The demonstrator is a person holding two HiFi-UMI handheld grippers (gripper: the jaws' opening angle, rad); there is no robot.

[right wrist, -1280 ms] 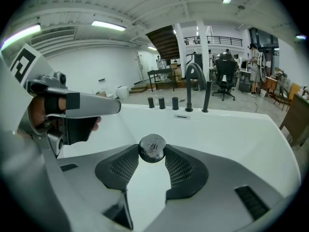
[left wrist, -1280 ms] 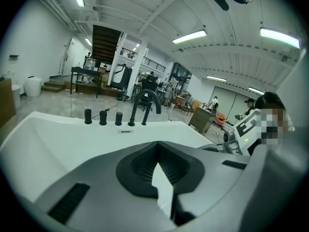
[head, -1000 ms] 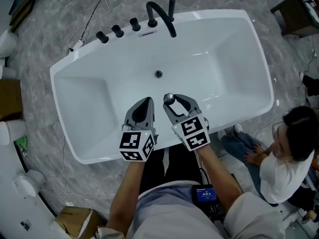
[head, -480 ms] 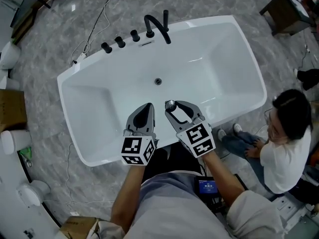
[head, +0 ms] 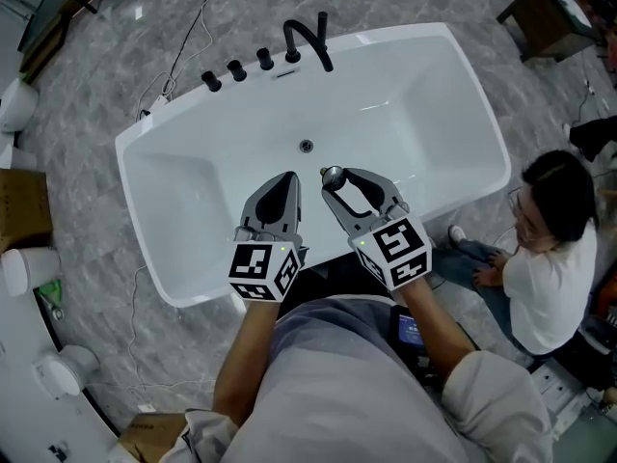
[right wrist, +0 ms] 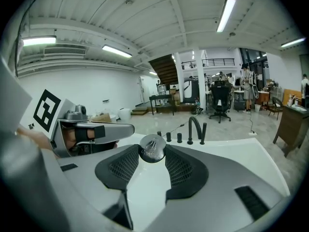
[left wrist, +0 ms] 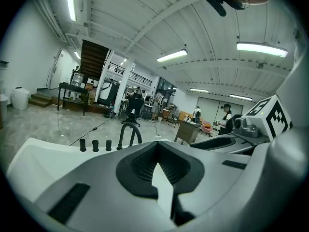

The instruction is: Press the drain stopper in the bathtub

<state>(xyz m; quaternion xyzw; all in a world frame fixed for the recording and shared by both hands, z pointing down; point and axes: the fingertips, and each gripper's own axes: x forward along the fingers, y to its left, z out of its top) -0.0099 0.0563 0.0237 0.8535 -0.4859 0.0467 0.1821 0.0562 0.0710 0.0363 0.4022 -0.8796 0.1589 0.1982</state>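
Observation:
A white bathtub (head: 424, 41) lies below me, its dark drain hole (head: 306, 146) in the middle of the floor. My right gripper (head: 334, 176) hangs over the tub's near side, shut on a round chrome drain stopper (head: 333, 175), which sits between the fingertips in the right gripper view too (right wrist: 152, 147). The stopper is a short way nearer to me than the drain hole. My left gripper (head: 287, 177) hovers just left of it, jaws shut on nothing, tips meeting in the left gripper view (left wrist: 157, 148).
A black curved faucet (head: 310, 39) and several black knobs (head: 236, 69) line the tub's far rim. A person (head: 549, 249) sits on the floor at the tub's right end. Cables (head: 183, 46) trail over the grey floor; a cardboard box (head: 19, 210) stands at far left.
The head view has shifted, so the tub sits a little differently in frame. Both grippers keep their pose over the tub's near side, the right one still holding the stopper.

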